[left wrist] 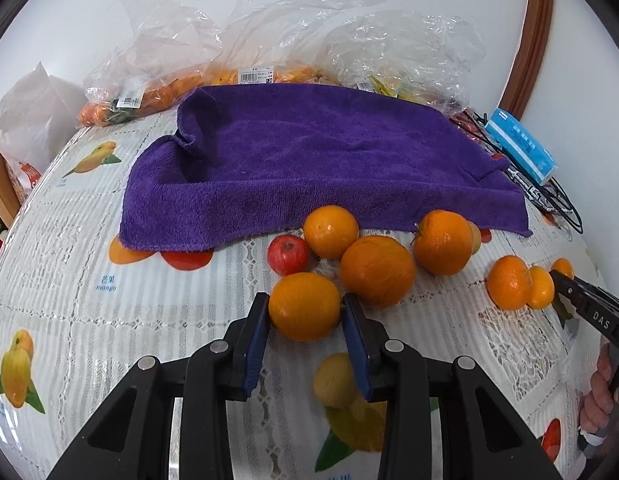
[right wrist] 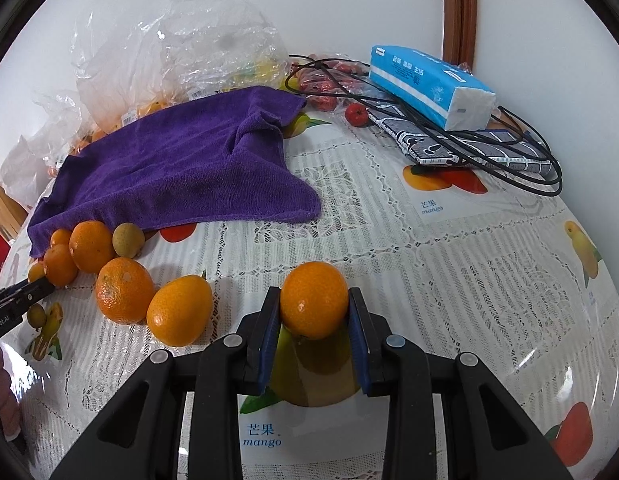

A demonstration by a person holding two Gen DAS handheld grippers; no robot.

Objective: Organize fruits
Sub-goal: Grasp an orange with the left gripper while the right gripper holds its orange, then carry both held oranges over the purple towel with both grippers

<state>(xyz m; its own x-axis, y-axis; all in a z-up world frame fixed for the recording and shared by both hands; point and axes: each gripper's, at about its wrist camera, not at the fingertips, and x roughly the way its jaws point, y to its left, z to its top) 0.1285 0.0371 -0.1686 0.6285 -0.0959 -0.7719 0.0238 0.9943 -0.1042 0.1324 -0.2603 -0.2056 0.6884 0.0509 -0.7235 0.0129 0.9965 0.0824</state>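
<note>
In the left wrist view my left gripper [left wrist: 305,300] is shut on an orange [left wrist: 304,312] that rests on the tablecloth. Just beyond lie a small red fruit [left wrist: 288,255] and three more oranges [left wrist: 377,270] along the front edge of a purple towel [left wrist: 309,160]. My right gripper [right wrist: 314,296] is shut on a smaller orange [right wrist: 314,306], also down on the cloth. Two loose oranges [right wrist: 124,290] lie to its left. Its black fingers [left wrist: 577,290] show at the right edge of the left view, beside that pair.
Clear plastic bags of fruit [left wrist: 149,80] are piled behind the towel. A blue tissue pack [right wrist: 429,84], a patterned pouch and black cables [right wrist: 509,168] sit at the back right. The fruit-print tablecloth [right wrist: 429,260] lies bare right of the towel. A hand [left wrist: 597,396] holds the right gripper.
</note>
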